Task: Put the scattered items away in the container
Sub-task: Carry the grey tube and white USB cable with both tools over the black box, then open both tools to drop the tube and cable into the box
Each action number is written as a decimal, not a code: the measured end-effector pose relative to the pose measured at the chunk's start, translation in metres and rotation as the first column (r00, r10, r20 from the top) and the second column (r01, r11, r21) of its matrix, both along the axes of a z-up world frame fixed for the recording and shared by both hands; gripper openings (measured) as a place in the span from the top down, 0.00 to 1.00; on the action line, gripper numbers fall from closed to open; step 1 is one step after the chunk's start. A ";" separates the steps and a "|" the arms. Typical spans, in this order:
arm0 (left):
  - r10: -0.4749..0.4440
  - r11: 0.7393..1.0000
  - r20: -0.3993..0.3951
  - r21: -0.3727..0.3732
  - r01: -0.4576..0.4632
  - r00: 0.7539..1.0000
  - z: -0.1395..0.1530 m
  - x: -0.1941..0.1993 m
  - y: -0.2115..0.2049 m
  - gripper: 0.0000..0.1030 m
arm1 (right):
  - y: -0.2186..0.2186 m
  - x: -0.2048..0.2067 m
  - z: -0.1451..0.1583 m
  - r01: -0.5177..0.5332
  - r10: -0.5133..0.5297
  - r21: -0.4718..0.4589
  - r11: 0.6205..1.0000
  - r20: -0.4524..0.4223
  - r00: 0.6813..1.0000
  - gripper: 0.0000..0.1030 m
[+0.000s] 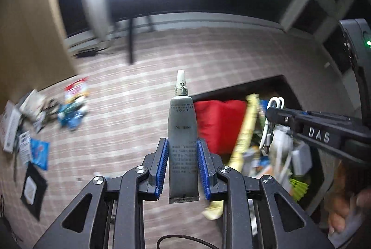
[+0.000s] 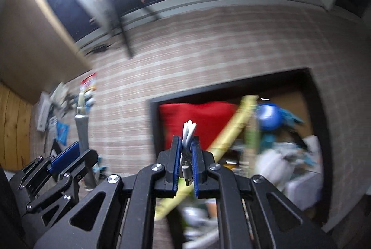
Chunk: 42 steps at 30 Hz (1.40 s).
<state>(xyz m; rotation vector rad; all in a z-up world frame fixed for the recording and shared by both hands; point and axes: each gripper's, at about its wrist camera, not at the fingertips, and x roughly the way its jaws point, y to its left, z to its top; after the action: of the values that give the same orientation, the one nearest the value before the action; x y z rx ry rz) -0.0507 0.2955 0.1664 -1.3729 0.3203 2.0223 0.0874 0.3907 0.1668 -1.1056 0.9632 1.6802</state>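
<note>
Gripping a grey tube, the left gripper has its blue pads pressed against the tube's lower body; white nozzle points straight out past the fingertips, crimped end sits back between the fingers. Right gripper fingers are narrow, clamped on a folded white cable; loop sticks out ahead of the tips, metal USB plug hangs down between the pads. Container, dark-rimmed, lies just ahead and below the right fingers, already holding a red pouch, a yellow strip and blurred clutter. From the left wrist view it sits ahead-right of the fingers. Scattered items remain on the striped mat, far left of the left fingers. Motion blur, so small items are unreadable.
</note>
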 end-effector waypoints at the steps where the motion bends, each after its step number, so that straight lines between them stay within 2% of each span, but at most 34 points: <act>1: -0.018 1.000 -0.001 0.001 0.018 1.000 0.002 0.007 0.011 0.77 | 0.002 0.015 0.001 0.021 -0.021 0.002 1.000 0.002 1.000 0.91; 10: -0.146 0.989 0.001 -0.004 0.146 0.989 0.003 0.051 0.079 0.77 | 0.017 0.123 0.007 0.162 -0.162 0.008 0.987 0.022 0.987 0.91; 17: -0.206 0.978 0.007 -0.020 0.206 0.978 0.000 0.070 0.105 0.76 | 0.021 0.154 0.005 0.179 -0.179 -0.009 0.984 0.023 0.984 0.90; 18: -0.205 0.978 0.007 -0.023 0.205 0.979 -0.001 0.071 0.106 0.70 | 0.021 0.156 0.005 0.182 -0.182 -0.010 0.983 0.022 0.983 0.89; 20: -0.203 0.979 -0.006 -0.031 0.203 0.979 -0.001 0.074 0.107 0.64 | 0.022 0.159 0.004 0.182 -0.182 -0.018 0.983 0.024 0.983 0.82; 21: -0.203 0.979 -0.015 -0.035 0.203 0.979 0.000 0.075 0.107 0.64 | 0.022 0.160 0.004 0.181 -0.181 -0.016 0.983 0.025 0.983 0.76; 23: -0.205 0.978 -0.020 -0.040 0.204 0.979 0.001 0.077 0.106 0.64 | 0.020 0.160 0.006 0.174 -0.174 -0.003 0.985 0.034 0.984 0.73; 35: -0.173 0.984 -0.026 -0.039 0.172 0.985 0.004 0.066 0.087 0.64 | 0.009 0.136 0.010 0.115 -0.115 0.021 0.993 0.031 0.993 0.72; 42: -0.132 0.990 -0.013 -0.041 0.132 0.991 -0.002 0.043 0.052 0.64 | 0.001 0.104 0.009 0.052 -0.053 0.024 0.998 0.038 0.998 0.72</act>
<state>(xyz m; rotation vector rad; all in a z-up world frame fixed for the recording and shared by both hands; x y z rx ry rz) -0.0076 0.3475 0.1643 -1.3248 0.4498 1.9281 0.1910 0.3913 0.1760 -1.0848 0.9384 1.6187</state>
